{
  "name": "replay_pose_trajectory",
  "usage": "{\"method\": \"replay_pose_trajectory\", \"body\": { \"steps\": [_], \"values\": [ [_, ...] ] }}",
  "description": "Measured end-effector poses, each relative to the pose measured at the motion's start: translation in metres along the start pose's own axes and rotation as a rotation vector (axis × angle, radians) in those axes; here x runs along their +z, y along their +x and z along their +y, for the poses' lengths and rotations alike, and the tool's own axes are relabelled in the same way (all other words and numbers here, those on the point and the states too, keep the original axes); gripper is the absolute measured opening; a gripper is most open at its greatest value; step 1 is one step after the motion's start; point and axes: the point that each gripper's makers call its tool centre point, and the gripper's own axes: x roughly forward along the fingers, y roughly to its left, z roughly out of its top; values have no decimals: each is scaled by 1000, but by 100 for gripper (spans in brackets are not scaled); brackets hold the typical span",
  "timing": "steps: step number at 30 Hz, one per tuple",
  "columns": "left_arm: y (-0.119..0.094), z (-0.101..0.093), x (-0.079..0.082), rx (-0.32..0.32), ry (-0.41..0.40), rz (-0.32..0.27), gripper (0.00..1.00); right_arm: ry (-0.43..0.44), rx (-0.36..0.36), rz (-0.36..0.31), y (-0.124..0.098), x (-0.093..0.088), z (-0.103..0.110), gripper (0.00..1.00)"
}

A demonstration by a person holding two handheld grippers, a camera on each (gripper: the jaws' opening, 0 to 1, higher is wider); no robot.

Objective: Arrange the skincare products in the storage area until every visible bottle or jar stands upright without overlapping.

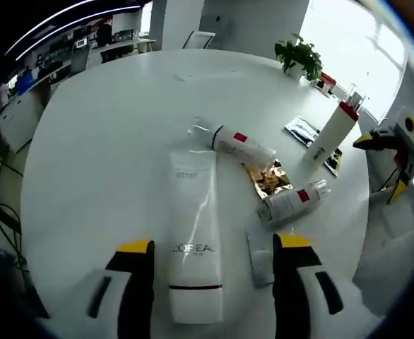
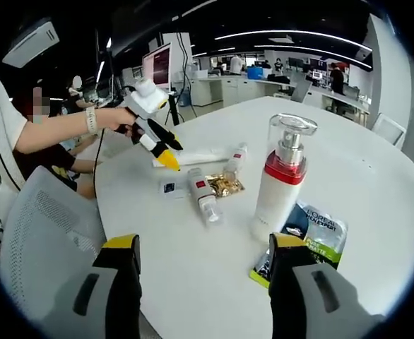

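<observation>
A large white L'Oreal tube [image 1: 193, 233] [image 2: 193, 155] lies flat on the round white table [image 1: 108, 141], between the jaws of my open left gripper [image 1: 214, 244] [image 2: 166, 157], which a hand holds just above it. Two small bottles with red labels lie on their sides: one [image 1: 232, 143] [image 2: 234, 159] past the tube's far end, the other [image 1: 292, 201] [image 2: 203, 198] to its right. Between them rests a gold foil sachet [image 1: 267, 180] [image 2: 225, 185]. A tall white pump bottle [image 1: 332, 131] [image 2: 278, 183] with a red collar stands upright. My right gripper [image 2: 205, 241] [image 1: 380, 166] is open and empty, short of that bottle.
A small grey sachet [image 1: 261, 254] [image 2: 170, 186] lies beside the tube. Flat sachets [image 2: 313, 233] [image 1: 302, 131] sit by the pump bottle's base. A potted plant [image 1: 299, 56] stands at the table's far edge. A mesh chair [image 2: 44, 226] is at the table's side.
</observation>
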Motion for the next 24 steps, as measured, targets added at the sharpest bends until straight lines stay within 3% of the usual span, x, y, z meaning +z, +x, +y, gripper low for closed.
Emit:
{"method": "replay_pose_trajectory", "body": {
  "steps": [5, 14, 22, 24],
  "values": [
    [3, 9, 1, 33, 9, 5, 57, 4, 5, 6, 1, -1, -1, 73],
    [5, 17, 3, 47, 27, 28, 51, 17, 7, 14, 1, -2, -1, 71],
    [9, 11, 1, 107, 113, 78, 48, 28, 7, 19, 1, -3, -1, 68],
    [8, 13, -2, 157, 170, 105, 48, 26, 4, 20, 2, -3, -2, 68]
  ]
}}
